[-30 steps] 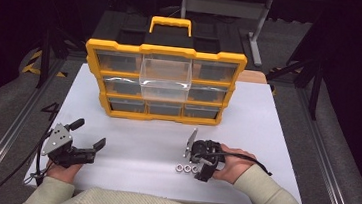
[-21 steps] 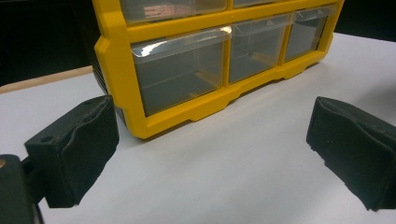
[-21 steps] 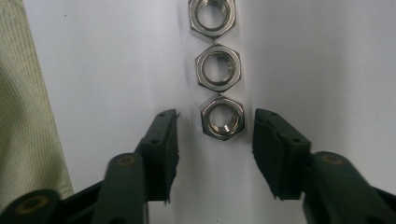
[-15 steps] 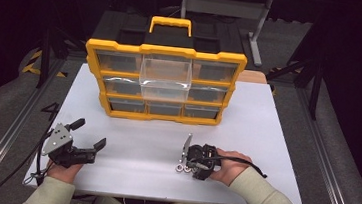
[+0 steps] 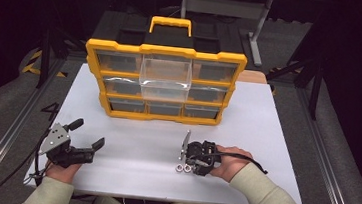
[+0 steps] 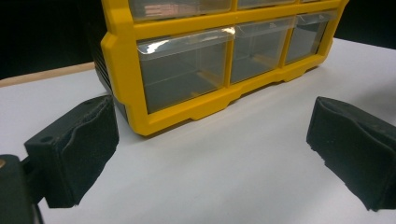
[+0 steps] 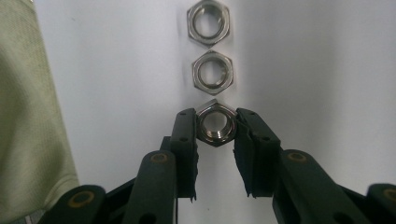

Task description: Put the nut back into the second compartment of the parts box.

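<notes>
Three steel hex nuts lie in a row on the white table. In the right gripper view the far nut and the middle nut lie free. The near nut sits between my right gripper's jaws, which press on both its sides. From above, the right gripper points down at the table's front, with two nuts just to its left. My left gripper rests at the front left, open and empty, its pads wide apart.
A yellow drawer organizer with a black top stands at the back middle of the table. Its clear upper middle drawer is pulled out. In the left gripper view the organizer's lower corner is close ahead.
My right gripper has tipped down over the row of nuts and its jaws now grip the nearest one. The left gripper has stayed put.
</notes>
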The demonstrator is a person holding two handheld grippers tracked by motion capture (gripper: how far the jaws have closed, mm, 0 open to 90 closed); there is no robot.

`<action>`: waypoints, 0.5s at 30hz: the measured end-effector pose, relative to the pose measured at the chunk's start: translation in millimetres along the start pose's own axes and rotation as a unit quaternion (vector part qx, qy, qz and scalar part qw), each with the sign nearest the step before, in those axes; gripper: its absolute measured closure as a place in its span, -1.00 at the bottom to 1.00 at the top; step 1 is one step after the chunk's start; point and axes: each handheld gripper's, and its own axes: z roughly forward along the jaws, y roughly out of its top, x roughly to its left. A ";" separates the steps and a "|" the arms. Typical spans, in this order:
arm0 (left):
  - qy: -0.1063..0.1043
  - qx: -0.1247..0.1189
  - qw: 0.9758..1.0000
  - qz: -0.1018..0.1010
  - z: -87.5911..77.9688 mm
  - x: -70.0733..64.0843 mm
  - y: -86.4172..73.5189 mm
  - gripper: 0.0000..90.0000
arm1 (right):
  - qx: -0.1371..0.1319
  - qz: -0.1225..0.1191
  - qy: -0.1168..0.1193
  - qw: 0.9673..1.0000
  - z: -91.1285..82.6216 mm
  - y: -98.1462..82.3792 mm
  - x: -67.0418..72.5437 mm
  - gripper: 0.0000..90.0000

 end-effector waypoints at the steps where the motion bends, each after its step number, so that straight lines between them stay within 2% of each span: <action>1: -0.001 -0.001 1.000 0.000 0.1 0.5 -0.2 -0.93 | -0.006 -0.001 -0.001 1.000 -4.1 0.2 -0.5 0.54; 13: -0.001 0.000 1.000 -0.008 -1.2 2.3 -0.5 -0.93 | -0.014 -0.004 -0.004 1.000 -51.8 8.2 -7.6 0.54; 14: -0.001 -0.001 1.000 -0.008 -1.3 2.4 -0.5 -0.93 | -0.014 -0.004 -0.004 1.000 -51.8 8.2 -7.6 0.54; 15: -0.001 -0.002 1.000 -0.009 -1.3 2.5 -0.5 -0.93 | -0.017 -0.002 -0.004 1.000 -63.2 9.7 -9.0 0.54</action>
